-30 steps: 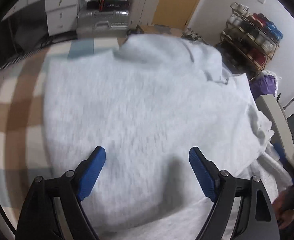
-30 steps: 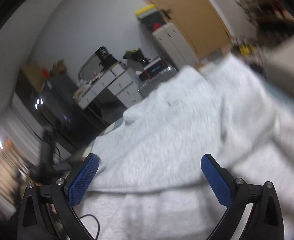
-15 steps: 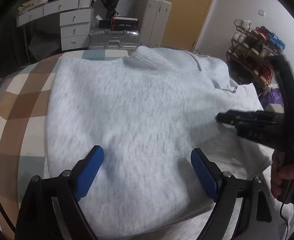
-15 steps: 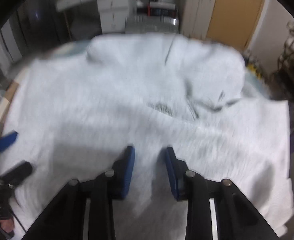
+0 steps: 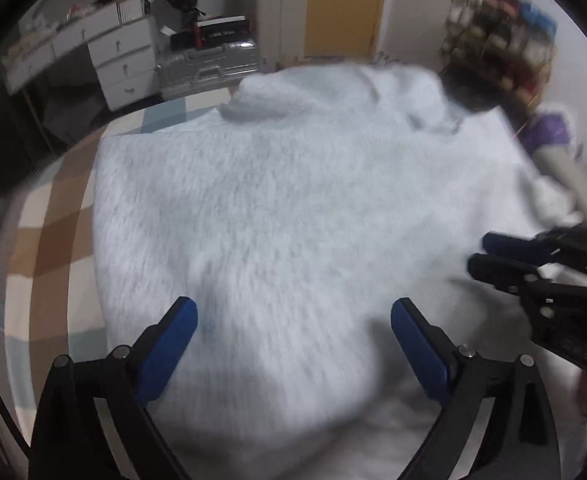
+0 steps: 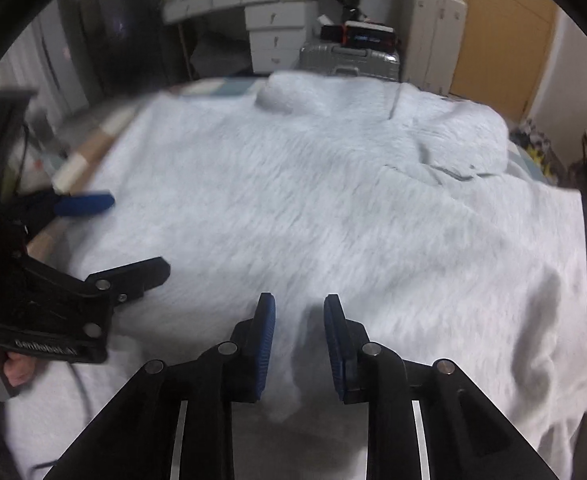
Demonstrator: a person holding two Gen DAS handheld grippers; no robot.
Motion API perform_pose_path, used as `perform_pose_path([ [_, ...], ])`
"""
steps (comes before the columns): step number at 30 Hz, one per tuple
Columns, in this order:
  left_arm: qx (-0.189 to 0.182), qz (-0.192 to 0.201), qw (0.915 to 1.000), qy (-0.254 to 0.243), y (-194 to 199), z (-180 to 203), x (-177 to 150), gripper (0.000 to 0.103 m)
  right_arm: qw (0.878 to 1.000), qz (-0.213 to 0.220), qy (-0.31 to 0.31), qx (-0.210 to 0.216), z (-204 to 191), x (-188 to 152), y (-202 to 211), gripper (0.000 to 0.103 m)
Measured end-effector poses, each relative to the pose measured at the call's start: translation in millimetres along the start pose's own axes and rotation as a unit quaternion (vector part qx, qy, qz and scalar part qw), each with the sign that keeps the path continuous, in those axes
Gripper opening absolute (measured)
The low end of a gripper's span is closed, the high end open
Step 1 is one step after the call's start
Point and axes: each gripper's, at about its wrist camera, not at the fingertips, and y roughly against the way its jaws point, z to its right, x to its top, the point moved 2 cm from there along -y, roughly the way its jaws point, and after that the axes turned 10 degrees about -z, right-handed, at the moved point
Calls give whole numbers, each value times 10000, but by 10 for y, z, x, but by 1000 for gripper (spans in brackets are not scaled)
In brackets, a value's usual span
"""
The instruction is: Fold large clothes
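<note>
A large pale grey sweatshirt lies spread flat on a checked bed sheet, its collar at the far end. My left gripper hovers over the near hem, its jaws wide and still opening, with nothing between the blue pads. It also shows at the left of the right wrist view. My right gripper points down at the cloth near the hem, its jaws narrow and closing. A low ridge of cloth rises between the pads, which stand clear of it. The right gripper appears at the right of the left wrist view.
Beyond the bed stand white drawers, a silver suitcase and a yellow door. A shoe rack and a purple bag sit at the far right. A person's hand holds the left gripper's handle.
My right gripper went from wide open to a narrow gap, and swung and rolled to point down over the sweatshirt. My left gripper rose slightly and opened a little wider.
</note>
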Motion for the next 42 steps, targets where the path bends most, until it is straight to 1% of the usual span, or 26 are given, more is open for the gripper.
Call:
perform_pose_path([
  [1, -246, 29, 9995, 177, 198, -27, -38, 94, 9996, 174, -143, 187, 63, -78, 169, 24],
  [3, -579, 173, 9976, 350, 666, -45, -173, 94, 9980, 503, -236, 312, 149, -212, 507, 27],
  [5, -538, 484, 9964, 448, 1236, 5, -391, 94, 9959, 805, -203, 357, 184, -343, 766, 33],
  [6, -527, 583, 9959, 456, 1435, 38, -483, 94, 9941, 1000, -177, 385, 175, -430, 930, 39],
  [8, -555, 818, 9944, 366, 2080, 189, -838, 94, 9902, 1328, -95, 429, 111, -568, 1213, 45],
  [9, -522, 907, 9940, 329, 2315, 259, -993, 94, 9875, 1505, -42, 457, 67, -638, 1350, 46],
  [10, -332, 971, 9944, 238, 2597, 357, -1208, 95, 9847, 1677, 13, 482, 9, -676, 1490, 48],
  [12, 126, 1197, 9927, 78, 3033, 503, -1582, 95, 9781, 2003, 92, 558, -45, -849, 1787, 63],
  [13, 315, 1294, 9911, 35, 3199, 541, -1743, 95, 9734, 2208, 120, 608, -75, -943, 1942, 67],
  [15, 485, 1432, 9885, 25, 3417, 568, -1977, 95, 9644, 2560, 118, 647, -149, -1104, 2177, 83],
  [16, 527, 1429, 9883, 118, 3434, 547, -2027, 95, 9608, 2704, 86, 609, -166, -1193, 2278, 87],
  [17, 545, 1392, 9885, 238, 3397, 499, -2043, 96, 9590, 2783, 49, 532, -177, -1243, 2322, 90],
  [19, 470, 1406, 9884, 326, 3195, 430, -1947, 96, 9590, 2808, -19, 388, -161, -1261, 2277, 92],
  [21, 345, 1391, 9896, 149, 2827, 434, -1763, 98, 9643, 2625, -150, 312, -96, -1269, 2143, 94],
  [23, 318, 1304, 9909, -5, 2380, 483, -1498, 98, 9750, 2151, -401, 378, 13, -1238, 1875, 94],
  [26, -3, 1083, 9941, 12, 1685, 466, -1007, 98, 9835, 1563, -689, 592, 181, -1155, 1525, 94],
  [28, -95, 810, 9963, 281, 1155, 361, -644, 97, 9841, 1439, -815, 644, 285, -1099, 1415, 94],
  [30, -193, 573, 9971, 466, 687, 277, -348, 97, 9852, 1363, -874, 558, 398, -968, 1317, 94],
  [32, -191, 343, 9982, 446, 299, 234, -108, 97, 9870, 1286, -857, 443, 462, -818, 1220, 93],
  [34, -131, 252, 9987, 433, 45, 203, 6, 97, 9886, 1213, -827, 335, 512, -598, 1082, 92],
  [35, -224, 171, 9984, 482, -126, 167, 80, 97, 9896, 1170, -794, 272, 538, -449, 990, 88],
  [37, -414, 57, 9971, 636, -302, 123, 101, 97, 9924, 1025, -674, 113, 556, -242, 787, 83],
  [38, -415, -8, 9970, 651, -377, 111, 111, 97, 9938, 901, -644, -66, 593, -91, 644, 77],
  [39, -399, 17, 9973, 614, -375, 145, 91, 97, 9944, 821, -645, -135, 640, -24, 548, 67],
  [41, -152, 69, 9992, 353, -379, 250, 56, 97, 9947, 626, -705, -414, 750, 167, 300, 54],
  [42, -23, -1, 9996, 268, -397, 289, 41, 97, 9937, 497, -786, -622, 840, 244, 160, 54],
])
